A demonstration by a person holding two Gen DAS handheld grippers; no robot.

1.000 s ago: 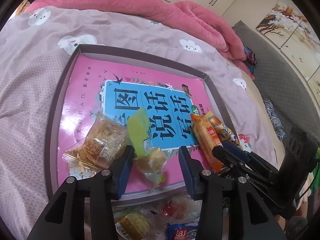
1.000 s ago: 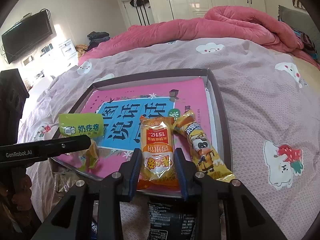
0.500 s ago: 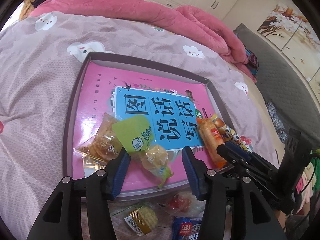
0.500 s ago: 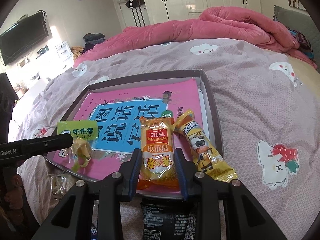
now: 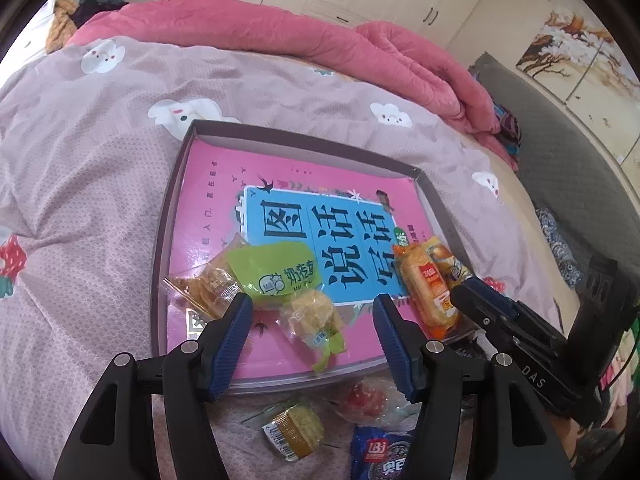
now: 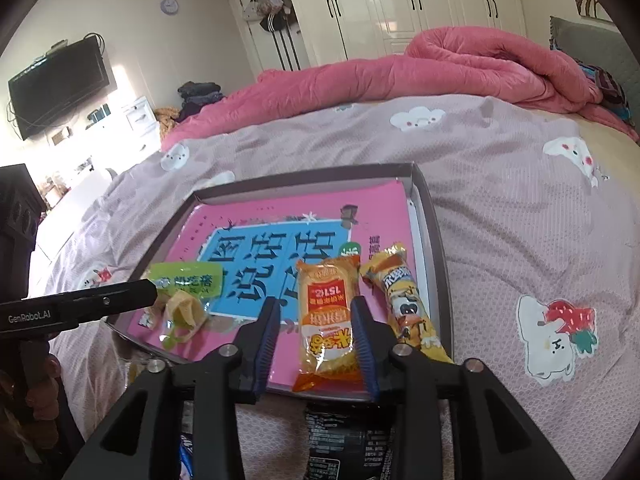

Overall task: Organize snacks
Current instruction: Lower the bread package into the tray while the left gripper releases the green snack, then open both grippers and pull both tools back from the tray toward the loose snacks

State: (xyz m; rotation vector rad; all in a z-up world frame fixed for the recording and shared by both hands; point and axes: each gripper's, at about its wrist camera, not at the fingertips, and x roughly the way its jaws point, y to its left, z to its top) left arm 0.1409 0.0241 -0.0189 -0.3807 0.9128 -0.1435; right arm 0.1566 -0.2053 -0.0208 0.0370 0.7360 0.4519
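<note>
- Left gripper (image 5: 312, 330) has just been opening; its jaws stand apart around the green-labelled snack (image 5: 294, 286), clear of it.
- Right gripper (image 6: 314, 342) has just been opening too; the orange packet (image 6: 326, 322) lies between pads that look clear of it.
- Four snacks lie in the tray (image 5: 168, 216): those two, a clear-wrapped biscuit (image 5: 206, 290) and a yellow stick packet (image 6: 404, 300).
- At least three wrapped snacks (image 5: 296, 432) wait on the bedspread just outside the near rim, so the sorting seems roughly half done.
</note>
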